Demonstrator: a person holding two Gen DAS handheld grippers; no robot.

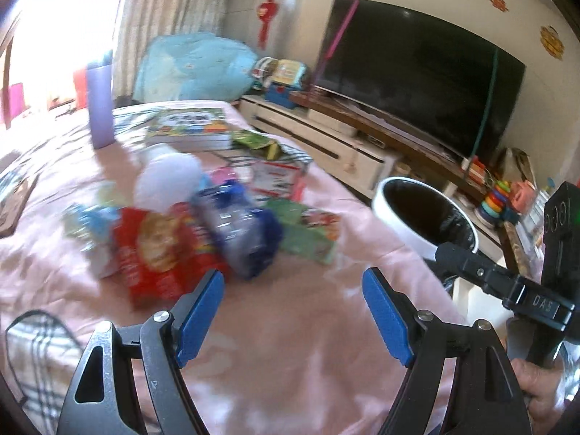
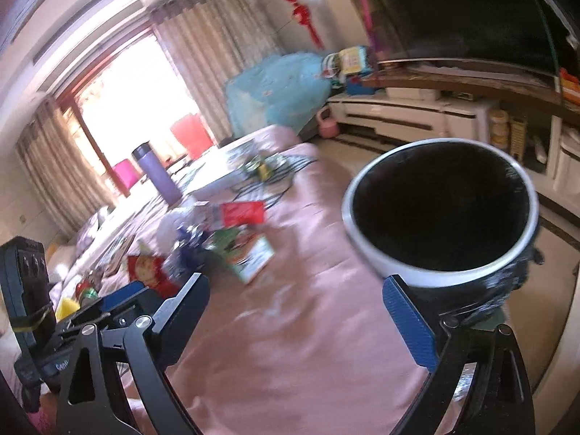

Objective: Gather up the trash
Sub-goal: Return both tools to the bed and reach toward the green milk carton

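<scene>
Covering the tabletop [image 1: 290,344], a pink cloth lies bare between both tools and the trash, leaving open room; its right edge drops beside the white-rimmed bin [image 2: 440,217]. The left tool [image 1: 291,311] stands wide with nothing between its blue pads, angled down, the trash pile [image 1: 203,235] ahead and slightly left, apart from it. The right tool [image 2: 297,322] is also wide and empty; the bin sits just beyond its right finger.
</scene>
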